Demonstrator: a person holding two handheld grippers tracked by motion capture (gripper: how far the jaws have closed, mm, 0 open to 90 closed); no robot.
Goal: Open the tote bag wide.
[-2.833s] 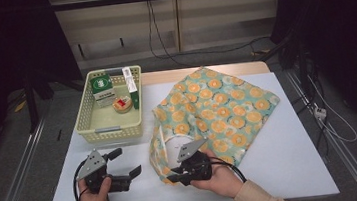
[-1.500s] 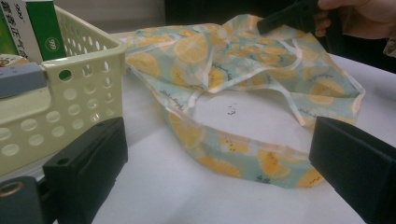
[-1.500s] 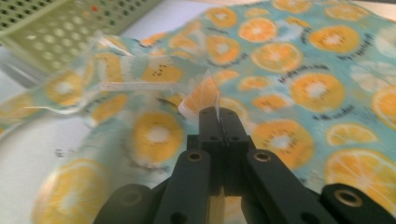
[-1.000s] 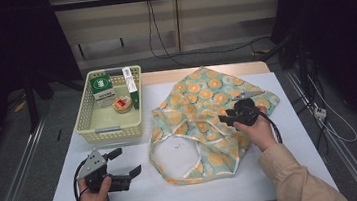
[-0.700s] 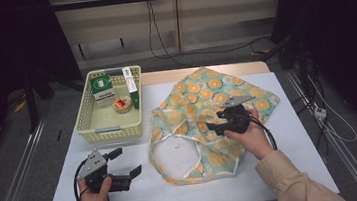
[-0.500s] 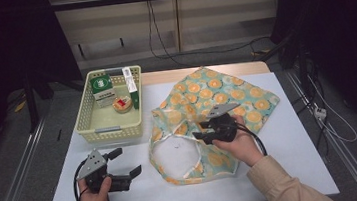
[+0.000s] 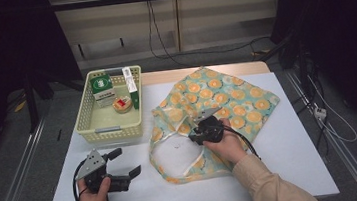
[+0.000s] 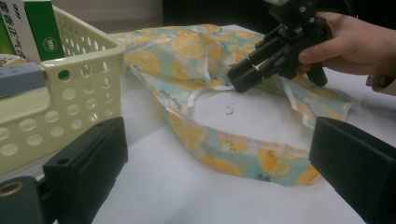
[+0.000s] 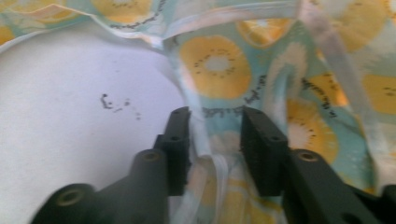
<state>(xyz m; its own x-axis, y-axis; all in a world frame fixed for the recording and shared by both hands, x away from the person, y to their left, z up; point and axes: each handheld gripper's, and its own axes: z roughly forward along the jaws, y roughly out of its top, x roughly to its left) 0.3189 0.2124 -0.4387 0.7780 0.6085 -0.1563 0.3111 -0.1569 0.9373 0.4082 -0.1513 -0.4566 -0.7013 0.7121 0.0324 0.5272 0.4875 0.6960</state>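
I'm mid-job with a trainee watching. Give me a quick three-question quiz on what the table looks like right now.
1. True or false: the right gripper is over the basket.
2. What lies between the right gripper's jaws?
3. The left gripper is: A) inside the basket, B) on the tote bag, C) over the white table, jaws wide apart and empty.

Key
1. False: it is at the bag's opening.
2. A fold of the bag's orange-patterned rim; the jaws have just been closing, with a gap visible.
3. C
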